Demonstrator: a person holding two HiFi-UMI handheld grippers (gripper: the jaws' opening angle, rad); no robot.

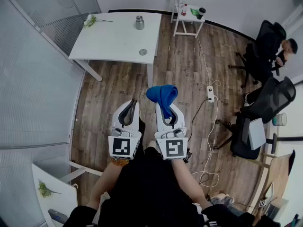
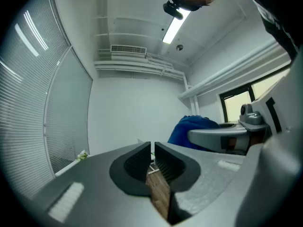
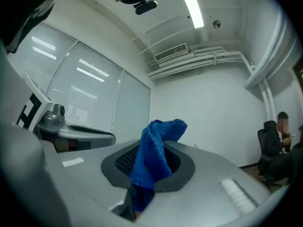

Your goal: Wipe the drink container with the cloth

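Nearest the camera, the left gripper (image 2: 152,148) has its jaws drawn almost together, with only a thin slit between them and nothing in it. Just beside it, the right gripper (image 3: 151,157) is clamped on the blue cloth (image 3: 155,148), which bunches out and flops forward over the jaw tips. Further out, across bare wood floor, the drink container (image 1: 139,22), a small metal bottle, stands upright near the far edge of the white table (image 1: 111,44), well apart from both grippers. Wiping has therefore not yet begun. Probable hazards: the cloth seems pinched by a fold only, so rubbing could drag it free of the jaws. The bottle stands unsupported, so a sideways push from the cloth could tip or slide it unless the left gripper opens and steadies it. A power strip (image 1: 210,94) and its cable lie on the floor to the right, a possible snag for the feet. Not determinable: how much cloth lies inside the right jaws, and whether the small round object (image 1: 143,52) on the table is the bottle's lid. Neither gripper view shows the bottle, as both are aimed at wall and ceiling.
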